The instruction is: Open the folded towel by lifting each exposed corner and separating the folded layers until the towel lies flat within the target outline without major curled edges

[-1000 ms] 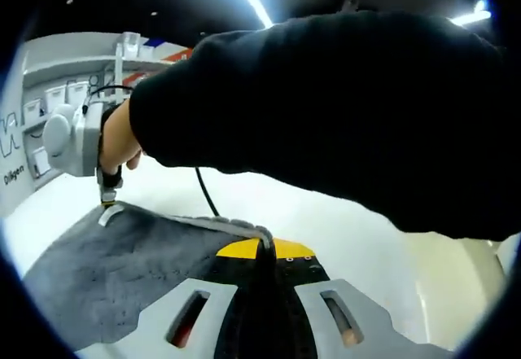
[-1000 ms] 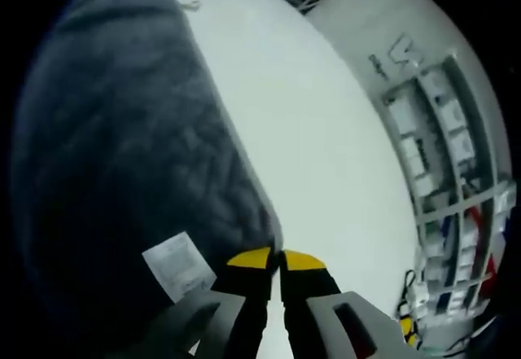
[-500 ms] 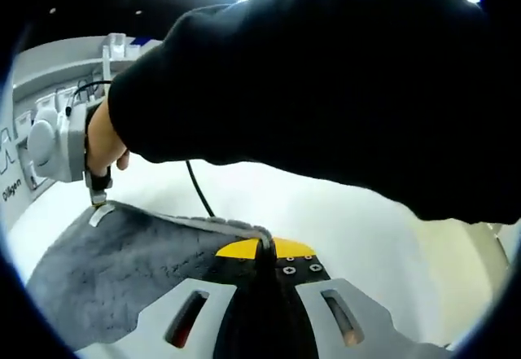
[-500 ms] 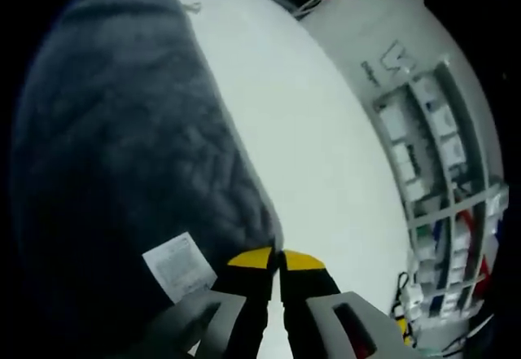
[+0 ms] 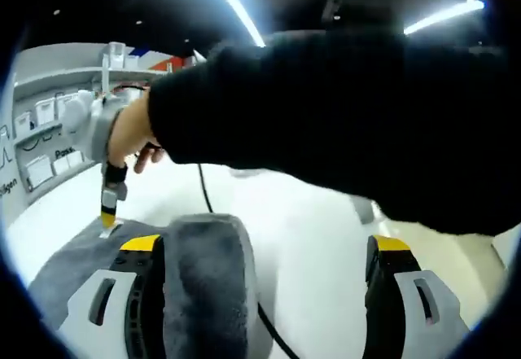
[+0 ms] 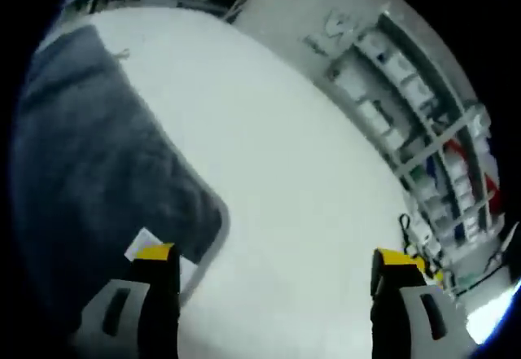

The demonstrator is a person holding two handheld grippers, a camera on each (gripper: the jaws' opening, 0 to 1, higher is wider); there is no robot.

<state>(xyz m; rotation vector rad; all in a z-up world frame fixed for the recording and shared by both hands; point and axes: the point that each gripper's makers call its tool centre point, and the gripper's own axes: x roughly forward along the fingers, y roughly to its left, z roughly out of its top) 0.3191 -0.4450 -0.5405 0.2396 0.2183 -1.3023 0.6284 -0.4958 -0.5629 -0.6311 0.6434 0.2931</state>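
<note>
In the left gripper view, the left gripper is standing released, jaws spread wide, and a rolled hump of the grey towel is sitting between them, close against the left jaw. That hump is likely to remain as a curled edge on the white table unless it gets smoothed out. Beyond it, the right gripper is poised at the towel's far corner under a dark sleeve.

In the right gripper view, the right gripper is also standing released. The towel is lying flat to its left, its rounded corner and white label just beside the left jaw; pulling away carelessly could be snagging that corner.
</note>
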